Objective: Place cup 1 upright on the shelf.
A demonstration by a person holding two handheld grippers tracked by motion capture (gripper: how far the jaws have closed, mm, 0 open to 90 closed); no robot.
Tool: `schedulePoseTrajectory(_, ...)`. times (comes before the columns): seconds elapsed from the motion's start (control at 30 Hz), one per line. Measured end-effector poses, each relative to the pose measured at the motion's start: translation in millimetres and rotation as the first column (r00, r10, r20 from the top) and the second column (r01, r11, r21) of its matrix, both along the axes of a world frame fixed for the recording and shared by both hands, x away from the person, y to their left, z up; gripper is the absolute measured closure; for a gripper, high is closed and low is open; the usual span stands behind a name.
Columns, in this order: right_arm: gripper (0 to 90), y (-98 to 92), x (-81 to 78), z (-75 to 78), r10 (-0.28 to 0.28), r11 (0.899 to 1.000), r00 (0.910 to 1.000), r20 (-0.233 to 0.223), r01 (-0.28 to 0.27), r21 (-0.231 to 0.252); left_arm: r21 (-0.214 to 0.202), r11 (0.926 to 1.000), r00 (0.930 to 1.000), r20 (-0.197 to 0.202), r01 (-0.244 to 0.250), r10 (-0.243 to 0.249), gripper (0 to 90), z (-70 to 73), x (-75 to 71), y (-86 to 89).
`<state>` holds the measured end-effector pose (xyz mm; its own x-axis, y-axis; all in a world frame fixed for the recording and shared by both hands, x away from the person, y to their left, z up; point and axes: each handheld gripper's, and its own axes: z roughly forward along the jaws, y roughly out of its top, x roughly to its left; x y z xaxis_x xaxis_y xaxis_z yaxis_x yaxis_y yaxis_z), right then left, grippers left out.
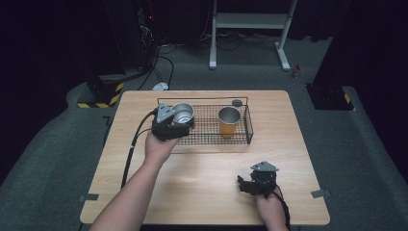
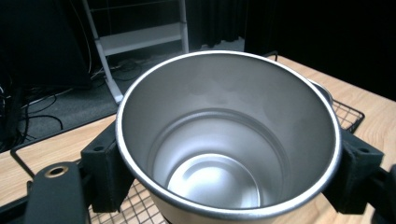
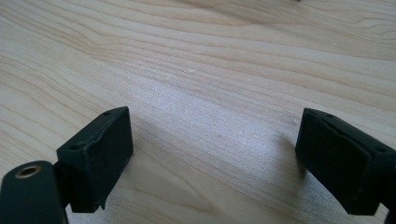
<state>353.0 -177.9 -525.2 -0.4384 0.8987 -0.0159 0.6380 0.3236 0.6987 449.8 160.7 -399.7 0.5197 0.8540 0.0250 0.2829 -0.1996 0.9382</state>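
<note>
Steel cup [image 1: 183, 114] sits clamped upright in our left hand-held gripper [image 1: 169, 126], above the wire basket [image 1: 248, 126] beside the orange cup [image 1: 229, 121], keeping it level for placement. Our right hand-held gripper [image 1: 259, 182] rests open and empty on the bench [image 1: 202, 178].

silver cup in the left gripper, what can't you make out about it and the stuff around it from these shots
- Silver cup: its base and outer wall, in the left gripper view cut off by the bottom edge; in the high view the left gripper covers them, so whether it rests on the wire basket is unclear.
- Orange cup: its inside, too small in the high view.
- Small dark round thing behind the basket: too small to identify.
- Right gripper: jaw tips, dark in the high view.
</note>
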Motion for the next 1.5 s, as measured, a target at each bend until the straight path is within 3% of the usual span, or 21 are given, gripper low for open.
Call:
schedulePoseTrajectory(0.17, 10.8, -0.2, 0.2, 0.0, 0.003, 1.000, 1.0000, 0.000, -0.003, -0.001, 0.003, 0.9998, 0.9997, -0.017, -0.019, 0.019, 18.8, -6.7, 8.9, 0.6)
schedulePoseTrajectory(0.3, 10.8, -0.3, 0.2, 0.0, 0.004, 1.000, 1.0000, 0.000, -0.004, -0.001, 0.029, 0.9990, 0.9989, -0.031, -0.034, 0.035, 18.8, -13.8, 15.2, 1.2)
schedulePoseTrajectory(0.93, 10.7, -0.2, 0.2, 0.0, 0.004, 1.000, 1.0000, 0.000, -0.004, -0.001, -0.002, 0.9980, 0.9947, -0.081, -0.064, 0.064, 18.8, -34.9, 37.4, -1.3)
schedulePoseTrajectory(1.5, 10.7, -0.2, 0.2, 0.0, 0.004, 1.000, 1.0000, 0.000, -0.004, -0.001, 0.019, 0.9955, 0.9822, -0.162, -0.093, 0.094, 18.8, -54.4, 52.2, -4.7)
